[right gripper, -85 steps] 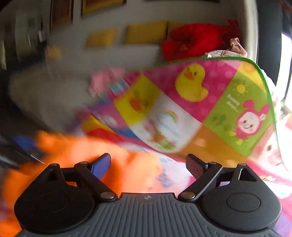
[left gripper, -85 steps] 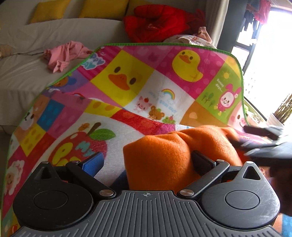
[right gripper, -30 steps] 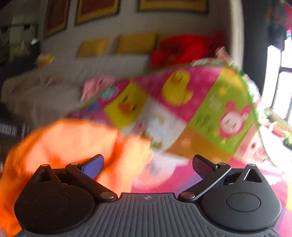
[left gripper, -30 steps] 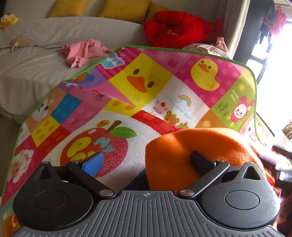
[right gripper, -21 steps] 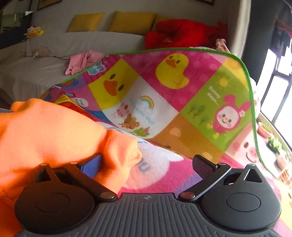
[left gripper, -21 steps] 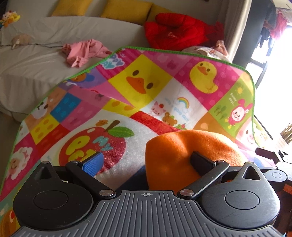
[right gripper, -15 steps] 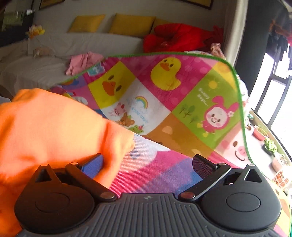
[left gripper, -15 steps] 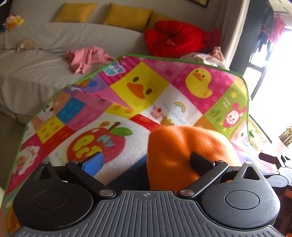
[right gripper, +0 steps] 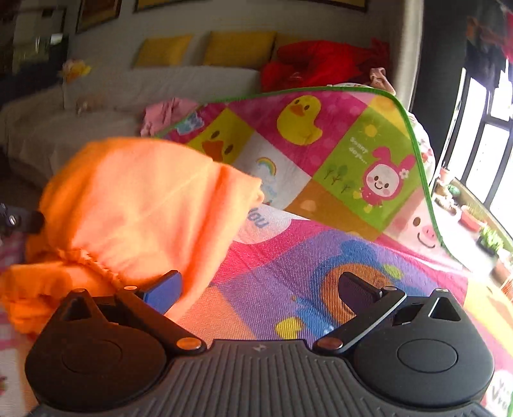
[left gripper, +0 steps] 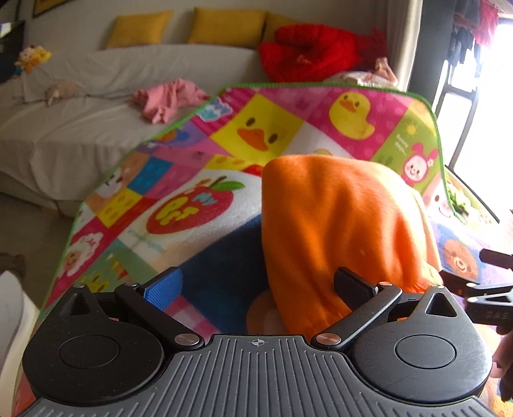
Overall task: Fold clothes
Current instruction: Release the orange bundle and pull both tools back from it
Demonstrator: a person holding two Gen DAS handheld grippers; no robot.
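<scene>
An orange fleece garment (left gripper: 336, 221) is draped up over the right finger of my left gripper (left gripper: 256, 285), whose jaws stand wide apart. The same garment (right gripper: 138, 208) hangs over the left finger of my right gripper (right gripper: 259, 288), also wide open. The cloth is lifted like a tent between the two grippers, above a colourful cartoon play mat (left gripper: 179, 205). The mat also shows in the right wrist view (right gripper: 320, 256). The right gripper's black tip (left gripper: 487, 288) shows at the right edge of the left wrist view.
A grey sofa (left gripper: 96, 106) lies behind the mat with a pink garment (left gripper: 166, 99), yellow cushions (left gripper: 224, 25) and a red plush heap (left gripper: 307, 54). A bright window (right gripper: 490, 134) and potted plants (right gripper: 481, 224) stand on the right.
Both grippers have risen with the orange garment draped over their inner fingers. The cloth now stands taller and covers more of the mat in both views.
</scene>
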